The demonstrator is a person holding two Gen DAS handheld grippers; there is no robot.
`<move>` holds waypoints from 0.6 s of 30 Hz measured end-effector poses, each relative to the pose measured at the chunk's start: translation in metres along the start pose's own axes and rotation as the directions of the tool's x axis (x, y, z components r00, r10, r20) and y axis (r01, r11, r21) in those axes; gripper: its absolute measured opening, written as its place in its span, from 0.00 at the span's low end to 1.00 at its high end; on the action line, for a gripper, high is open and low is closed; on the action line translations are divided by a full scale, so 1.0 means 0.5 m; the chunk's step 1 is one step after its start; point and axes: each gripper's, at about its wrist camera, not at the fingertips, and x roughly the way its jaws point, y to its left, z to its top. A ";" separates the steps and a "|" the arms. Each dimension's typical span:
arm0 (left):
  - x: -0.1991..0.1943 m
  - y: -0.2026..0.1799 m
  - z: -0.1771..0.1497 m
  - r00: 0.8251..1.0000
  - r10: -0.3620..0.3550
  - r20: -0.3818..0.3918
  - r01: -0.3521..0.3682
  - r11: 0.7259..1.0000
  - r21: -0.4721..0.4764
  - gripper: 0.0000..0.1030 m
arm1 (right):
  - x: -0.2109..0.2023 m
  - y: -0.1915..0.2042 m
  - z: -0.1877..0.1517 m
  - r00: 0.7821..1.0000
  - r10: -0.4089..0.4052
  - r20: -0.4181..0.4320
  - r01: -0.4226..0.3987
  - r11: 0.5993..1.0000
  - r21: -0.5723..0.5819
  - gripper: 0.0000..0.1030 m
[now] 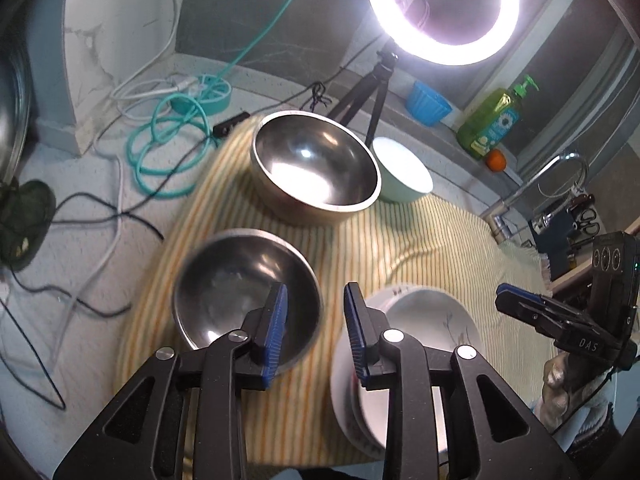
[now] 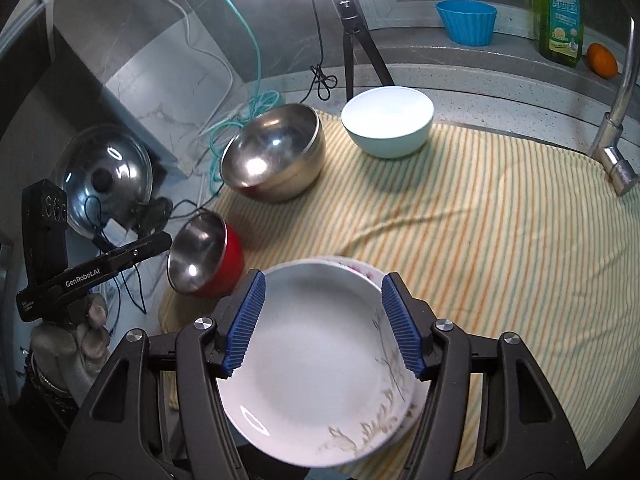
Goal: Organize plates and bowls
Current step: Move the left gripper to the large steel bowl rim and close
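A striped towel (image 2: 500,216) holds the dishes. A stack of white plates (image 2: 320,356) lies at its near edge; it also shows in the left wrist view (image 1: 432,320). My right gripper (image 2: 322,324) is open above the top plate, fingers either side, touching nothing. My left gripper (image 1: 316,332) is open and empty between the small steel bowl with a red outside (image 1: 244,292) (image 2: 204,256) and the plates. A large steel bowl (image 1: 316,168) (image 2: 276,152) and a pale green bowl (image 1: 404,172) (image 2: 388,120) stand at the back.
A ring light on a tripod (image 1: 440,4) stands behind the bowls. Cables (image 1: 168,140) lie left of the towel, a pot lid (image 2: 106,176) leans further left. A blue cup (image 2: 468,20), soap bottle (image 2: 560,12), orange (image 2: 602,60) and tap (image 2: 618,120) are at the right.
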 end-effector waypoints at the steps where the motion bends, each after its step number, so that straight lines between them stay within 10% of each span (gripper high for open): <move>1: 0.002 0.006 0.012 1.000 -0.001 0.004 0.001 1.000 0.002 0.32 | 0.007 0.002 0.008 1.000 0.005 0.000 -0.005 1.000 0.006 0.61; 18: 0.136 0.112 0.184 0.998 -0.054 -0.026 0.051 0.995 -0.086 0.33 | 0.164 0.007 0.137 0.999 0.035 -0.041 -0.030 0.993 0.117 0.61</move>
